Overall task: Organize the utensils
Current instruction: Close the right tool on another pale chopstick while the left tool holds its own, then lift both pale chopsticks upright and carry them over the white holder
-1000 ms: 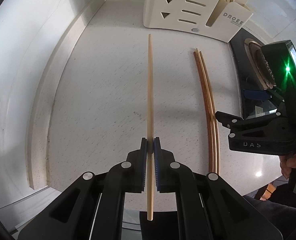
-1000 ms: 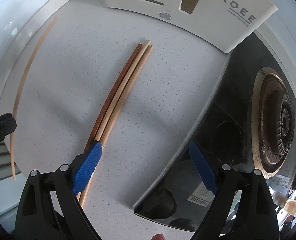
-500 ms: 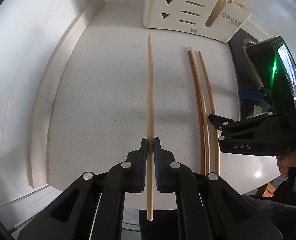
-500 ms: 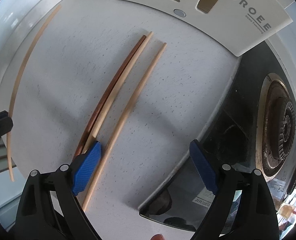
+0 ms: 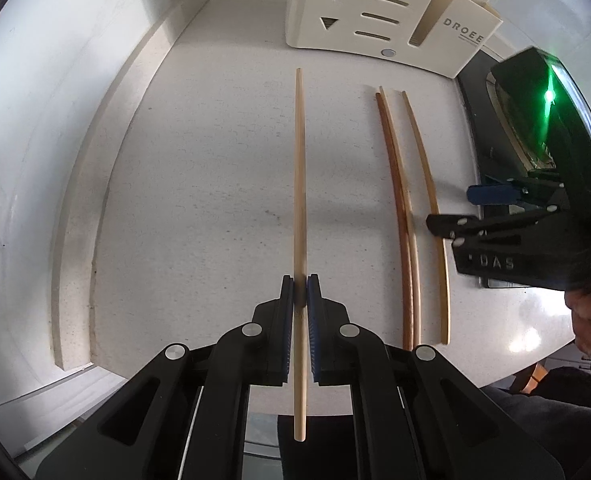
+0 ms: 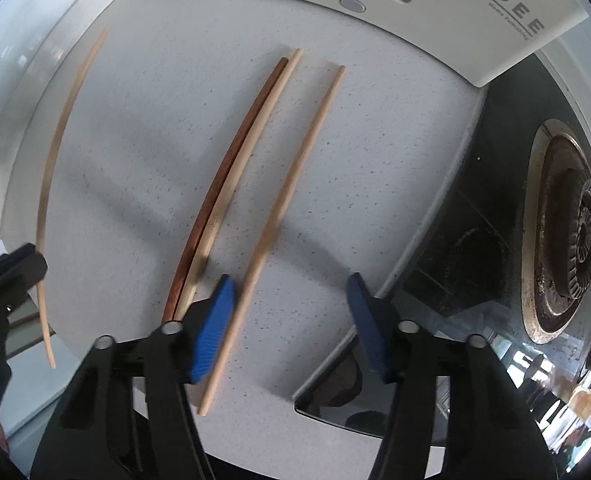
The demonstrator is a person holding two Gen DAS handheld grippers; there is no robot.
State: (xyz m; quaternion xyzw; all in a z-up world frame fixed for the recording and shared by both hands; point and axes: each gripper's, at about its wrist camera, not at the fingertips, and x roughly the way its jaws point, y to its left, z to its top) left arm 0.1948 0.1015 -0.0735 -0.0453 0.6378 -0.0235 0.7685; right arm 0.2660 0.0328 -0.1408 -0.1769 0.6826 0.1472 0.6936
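— What does the left gripper (image 5: 300, 292) have?

— It is clenched on a single pale wooden chopstick (image 5: 299, 184), gripped near its thicker end, with the stick running forward between the blue pads and above the speckled white countertop (image 5: 199, 184). The short end sticks back past the pads toward the camera.

— And the right gripper (image 6: 291, 300)?

— Its jaws have just been closing, yet they are released and clamp nothing. It points down at the counter. A lone pale chopstick (image 6: 283, 216) lies between the jaws, just beside the left blue pad (image 6: 211, 328); whether that pad touches it I cannot tell. The other pad stands well clear of it.

— Where are the remaining sticks?

— A dark reddish-brown chopstick (image 6: 231, 184) and another light wooden chopstick (image 6: 251, 160) lie side by side, touching, just left of the lone one. All three rest flat, tips toward a cream slotted utensil holder marked DROEE (image 5: 359, 8) at the back of the counter. A black glass gas hob (image 6: 495, 216) with a round burner sits to the right.
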